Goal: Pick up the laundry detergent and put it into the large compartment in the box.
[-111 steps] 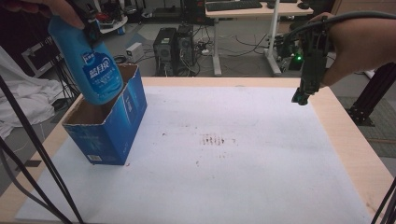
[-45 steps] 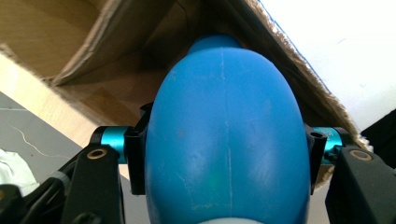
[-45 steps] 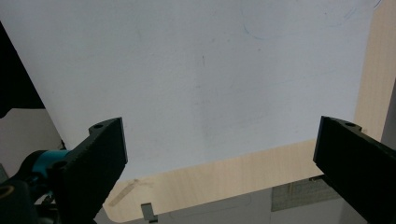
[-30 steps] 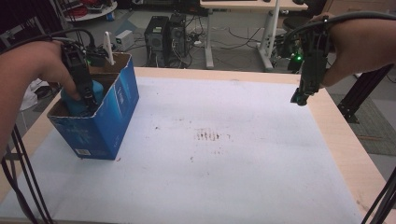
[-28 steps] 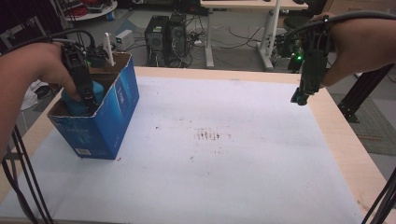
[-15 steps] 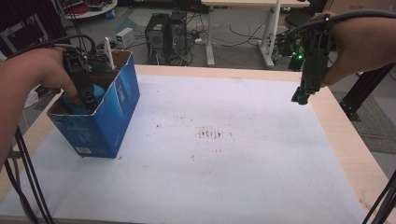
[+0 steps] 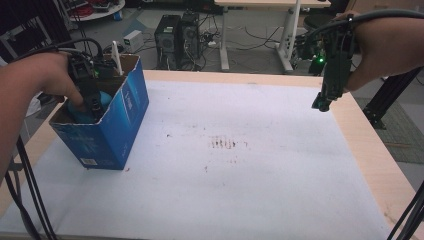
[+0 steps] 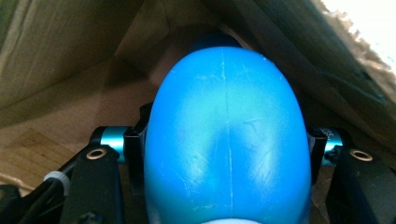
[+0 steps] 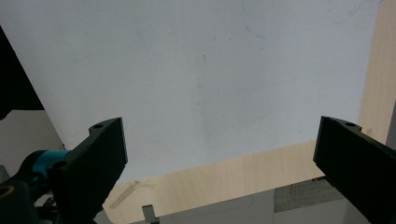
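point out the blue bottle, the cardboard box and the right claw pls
blue bottle [image 8: 226, 140]: left gripper view, middle of its body.
cardboard box [image 7: 112, 137]: high view, blue outer side wall.
right claw [image 9: 219, 163]: right gripper view, midway between its fingertips.

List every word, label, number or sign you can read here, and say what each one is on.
No text can be read.
Blue cardboard box: a small white label with dark print near its bottom corner, too small and blurred to read.
Blue bottle clamped in the left gripper: plain surface facing the camera, no print.
White table cover: reddish marks and stains, no lettering.
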